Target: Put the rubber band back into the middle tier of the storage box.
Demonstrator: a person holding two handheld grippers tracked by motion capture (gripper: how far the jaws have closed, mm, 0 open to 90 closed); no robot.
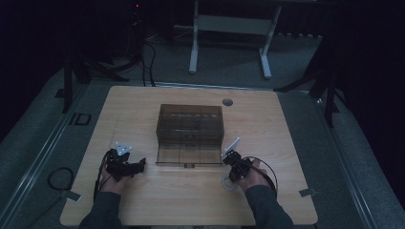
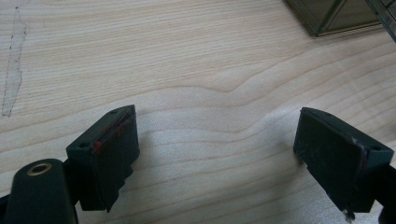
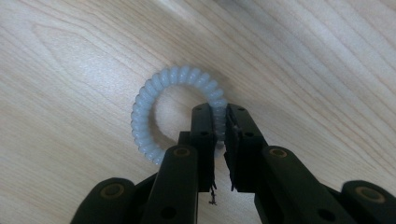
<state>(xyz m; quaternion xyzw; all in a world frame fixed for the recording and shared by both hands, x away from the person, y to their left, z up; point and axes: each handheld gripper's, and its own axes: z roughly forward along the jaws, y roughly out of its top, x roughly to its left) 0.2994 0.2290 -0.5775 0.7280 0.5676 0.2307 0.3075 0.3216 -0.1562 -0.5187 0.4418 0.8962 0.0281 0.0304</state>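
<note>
We pinch the pale spiral hair tie [image 3: 154,100] in our right gripper [image 3: 220,122]; our left gripper [image 2: 219,154] stands spread. No legible writing.

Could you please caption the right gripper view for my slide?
Right gripper shut on a pale spiral hair tie lying on the wooden table.

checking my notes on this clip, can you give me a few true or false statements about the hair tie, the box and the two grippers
1. The right gripper is shut on the pale blue coiled hair tie. True.
2. The hair tie lies inside the dark see-through box. False: it lies on the wooden table, in front of the box.
3. The left gripper has its fingers wide apart with nothing between them. True.
4. The left gripper grips the box's front flap. False: it rests over bare table, left of the box.
</note>
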